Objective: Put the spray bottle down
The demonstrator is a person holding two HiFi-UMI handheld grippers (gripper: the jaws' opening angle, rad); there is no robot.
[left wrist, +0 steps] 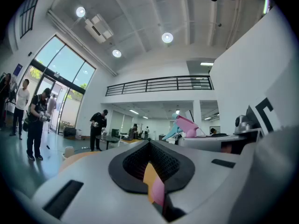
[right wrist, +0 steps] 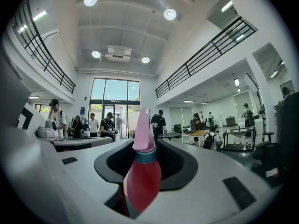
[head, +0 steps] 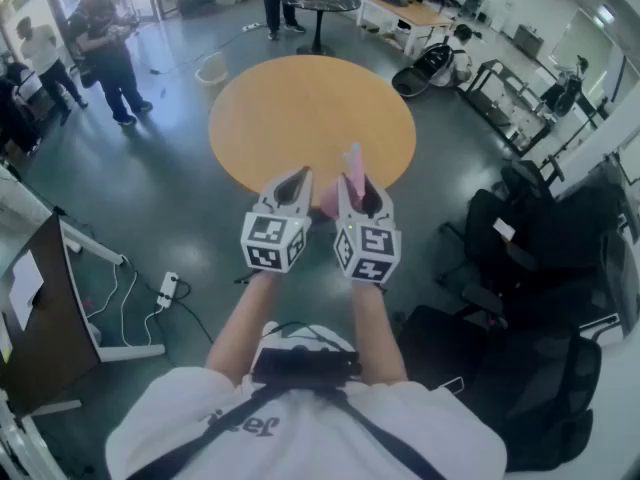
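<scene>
Spray bottle (right wrist: pixel 139 174): red-pink body, teal collar, pale pink spray head; held upright. Right tool (right wrist: pixel 145 146) is clamped on the body, and the head is seen standing up past the jaws. The bottle is held in the air at the near edge of the round orange table (head: pixel 300 108). Left tool (left wrist: pixel 149 143) is held just beside it, jaws together, nothing gripped.
</scene>
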